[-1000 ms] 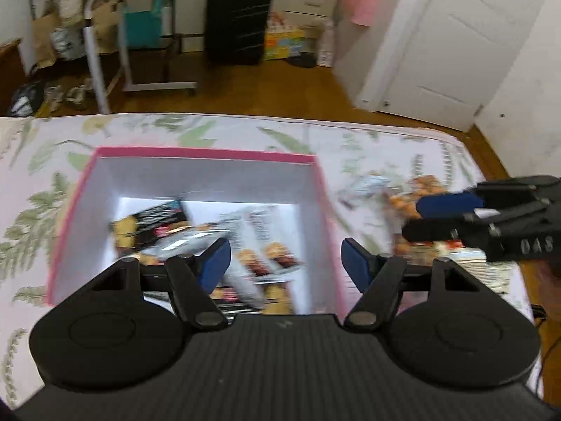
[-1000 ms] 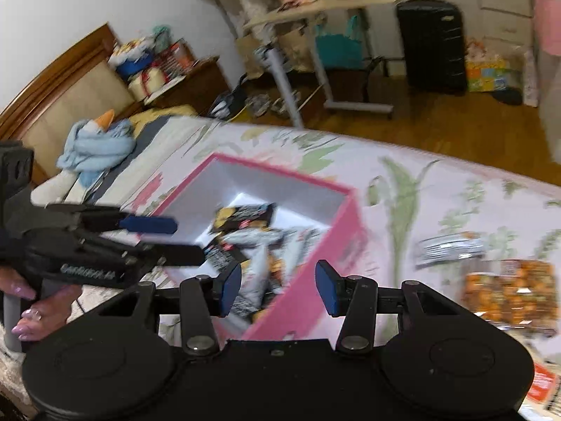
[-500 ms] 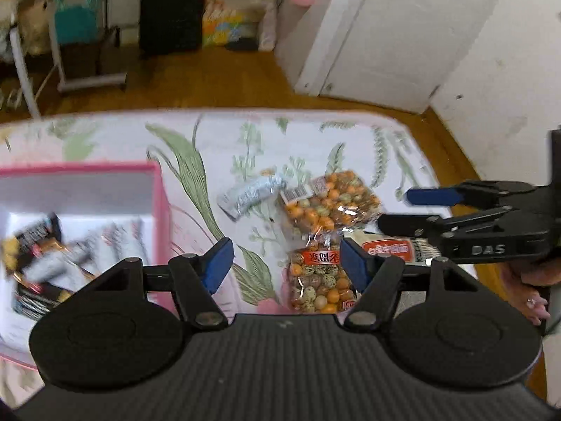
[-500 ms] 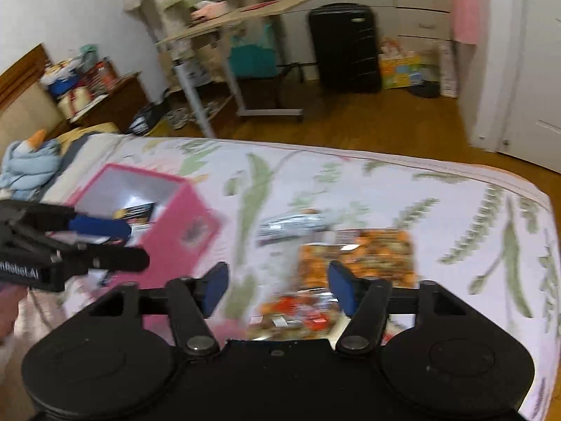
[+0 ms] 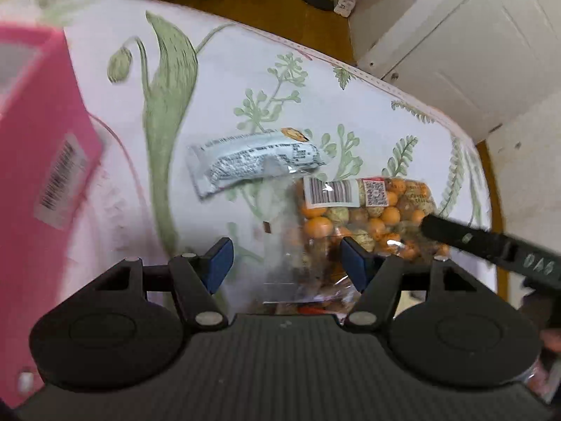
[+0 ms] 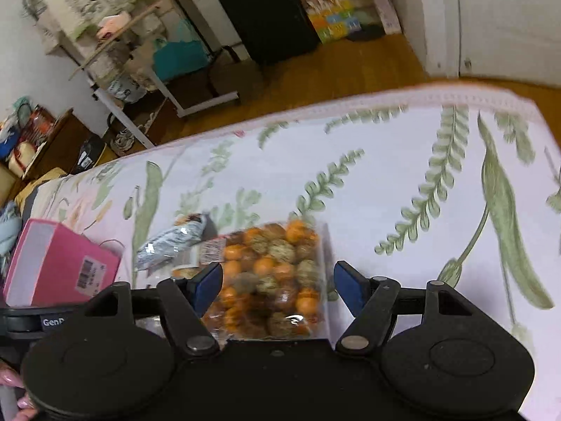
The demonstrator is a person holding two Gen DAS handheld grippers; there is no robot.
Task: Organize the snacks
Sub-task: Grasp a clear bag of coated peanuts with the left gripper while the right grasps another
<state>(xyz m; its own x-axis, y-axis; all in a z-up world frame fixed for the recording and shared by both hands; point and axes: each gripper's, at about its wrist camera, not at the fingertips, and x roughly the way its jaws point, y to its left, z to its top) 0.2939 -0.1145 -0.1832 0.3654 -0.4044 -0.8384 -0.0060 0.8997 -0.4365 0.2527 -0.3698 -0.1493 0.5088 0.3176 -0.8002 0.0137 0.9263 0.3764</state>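
Note:
A clear bag of orange and speckled snack balls lies on the floral bedspread; it also shows in the right wrist view. A silver snack wrapper lies just left of it, also seen in the right wrist view. The pink box stands at the left, and shows in the right wrist view. My left gripper is open, low over the bag's near edge. My right gripper is open with the bag between its fingers; one finger reaches over the bag from the right.
The bed's far edge drops to a wooden floor. A black suitcase, a rolling table and a white door stand beyond it. Bare bedspread lies right of the bag.
Both grippers have swung away from the pink box to the right and come down close over the snack bag and wrapper. Both stay open.

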